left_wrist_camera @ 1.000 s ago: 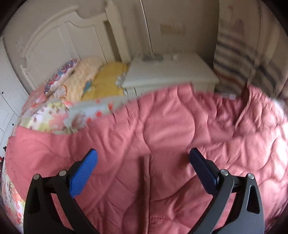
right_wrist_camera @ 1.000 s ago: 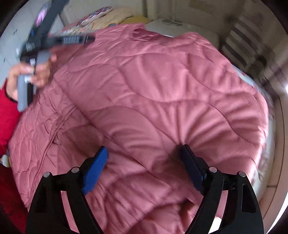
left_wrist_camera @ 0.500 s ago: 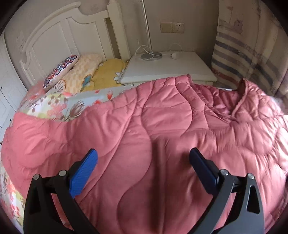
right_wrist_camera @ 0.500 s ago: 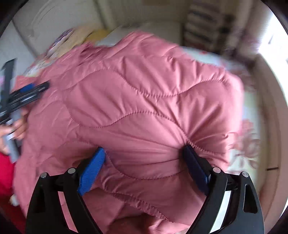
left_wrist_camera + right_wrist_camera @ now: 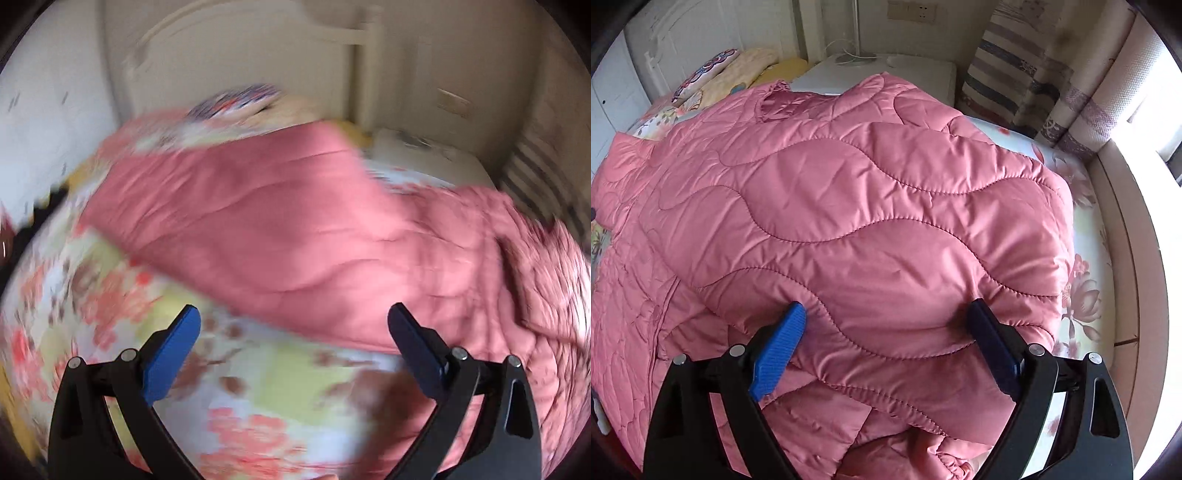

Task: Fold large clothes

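R gripper [image 5: 886, 347] jaws apart, just widened, straddling folded pink quilted coat [image 5: 849, 206], not clamped. L gripper [image 5: 295, 343] jaws apart over floral sheet [image 5: 258, 398], empty. Should grab near-left hem, fold flat w/o bunching.

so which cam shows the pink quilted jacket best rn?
Right wrist view: the pink quilted jacket fills the frame in sharp focus, wavy stitching and neckline visible. The left wrist view shows it motion-blurred, only partly in frame, lying on the floral bedsheet.

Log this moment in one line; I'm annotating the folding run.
garment: pink quilted coat folded on floral bedsheet | left gripper: open, empty | right gripper: jaws just opening, coat fold between
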{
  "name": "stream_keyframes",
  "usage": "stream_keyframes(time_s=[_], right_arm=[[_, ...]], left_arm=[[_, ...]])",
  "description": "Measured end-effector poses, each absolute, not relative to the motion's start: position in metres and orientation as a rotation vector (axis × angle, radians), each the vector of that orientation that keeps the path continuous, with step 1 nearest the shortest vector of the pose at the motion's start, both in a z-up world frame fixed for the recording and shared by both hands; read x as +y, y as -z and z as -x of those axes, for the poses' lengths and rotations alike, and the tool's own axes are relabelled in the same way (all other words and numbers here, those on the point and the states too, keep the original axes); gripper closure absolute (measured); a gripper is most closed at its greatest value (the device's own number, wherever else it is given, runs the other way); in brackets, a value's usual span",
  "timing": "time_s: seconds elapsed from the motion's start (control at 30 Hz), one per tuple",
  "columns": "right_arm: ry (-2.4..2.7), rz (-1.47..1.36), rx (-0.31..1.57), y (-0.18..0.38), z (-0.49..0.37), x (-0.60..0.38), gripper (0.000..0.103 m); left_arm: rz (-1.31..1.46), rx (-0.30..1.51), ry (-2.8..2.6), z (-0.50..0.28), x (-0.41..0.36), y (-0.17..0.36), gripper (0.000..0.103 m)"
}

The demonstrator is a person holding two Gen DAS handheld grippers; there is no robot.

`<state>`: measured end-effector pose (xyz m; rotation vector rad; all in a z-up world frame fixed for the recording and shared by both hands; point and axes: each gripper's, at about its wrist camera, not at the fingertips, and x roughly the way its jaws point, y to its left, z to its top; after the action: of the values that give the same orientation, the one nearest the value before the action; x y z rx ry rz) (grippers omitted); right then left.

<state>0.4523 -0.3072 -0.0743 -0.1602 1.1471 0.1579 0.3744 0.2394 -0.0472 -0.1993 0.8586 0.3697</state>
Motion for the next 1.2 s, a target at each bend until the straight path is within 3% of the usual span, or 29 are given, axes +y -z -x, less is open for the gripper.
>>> stream_keyframes(time_s=[0.47, 0.7, 0.77, 0.83, 0.93, 1.2], right_arm=[[-0.122, 0.191, 1.157, 0.076, -0.454, -0.301, 0.017], [-0.123, 0.195, 1.154, 0.077, -0.454, -0.301, 0.017], [-0.122, 0.196, 1.154, 0.077, -0.454, -0.301, 0.017], [-0.122, 0.198, 1.155, 0.077, -0.454, -0.301, 0.017], [-0.119, 0.199, 1.151, 0.077, -0.453, -0.301, 0.015], [-0.124, 0.199, 1.141, 0.078, -0.452, -0.303, 0.015]], left_arm=[[0.554, 0.827, -0.307, -0.407, 0.323, 0.071, 0.008], [0.672, 0.818, -0.299, -0.422, 0.352, 0.077, 0.033], [0.682, 0.812, -0.299, -0.424, 0.357, 0.077, 0.045], [0.681, 0.803, -0.299, -0.424, 0.360, 0.077, 0.067], [0.660, 0.809, -0.311, -0.427, 0.362, 0.076, 0.087], [0.600, 0.747, -0.329, -0.421, 0.349, 0.049, 0.093]])
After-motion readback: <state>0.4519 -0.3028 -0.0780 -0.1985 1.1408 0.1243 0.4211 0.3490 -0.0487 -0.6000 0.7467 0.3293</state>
